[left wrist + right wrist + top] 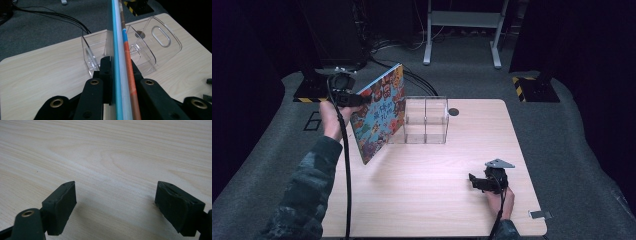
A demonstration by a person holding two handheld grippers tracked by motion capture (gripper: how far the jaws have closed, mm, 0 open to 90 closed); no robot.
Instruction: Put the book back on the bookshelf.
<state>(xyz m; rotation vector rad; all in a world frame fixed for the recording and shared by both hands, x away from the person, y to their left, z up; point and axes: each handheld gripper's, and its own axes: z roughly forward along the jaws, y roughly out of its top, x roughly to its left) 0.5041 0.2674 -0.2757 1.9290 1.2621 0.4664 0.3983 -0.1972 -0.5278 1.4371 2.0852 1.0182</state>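
1. Left gripper (357, 99), held up at the far left of the table (432, 200), clamped on the left edge of a picture book (379, 112).
2. Book lifted off the table, tilted, colourful cover facing near and right, top corner high at the far side, bottom corner low toward the near left.
3. Seen edge-on in the left gripper view: picture book (120, 62) as a thin blue, white and orange band running straight up between the two black jaws, both pressed against it.
4. Clear plastic organiser (424, 120) standing on the far middle of the table, just right of the book, split into compartments by a centre divider.
5. Same organiser (147, 47) beyond the jaws in the left gripper view, with an oval handle cutout in one wall; touching the book or not, cannot tell.
6. Right gripper (474, 181) low over the near right of the table, held in a hand (501, 200), well apart from book and organiser.
7. Right gripper (115, 205) jaws spread wide, gripping nothing, bare wood grain between them.
8. Small dark round hole (453, 111) in the tabletop just right of the organiser.
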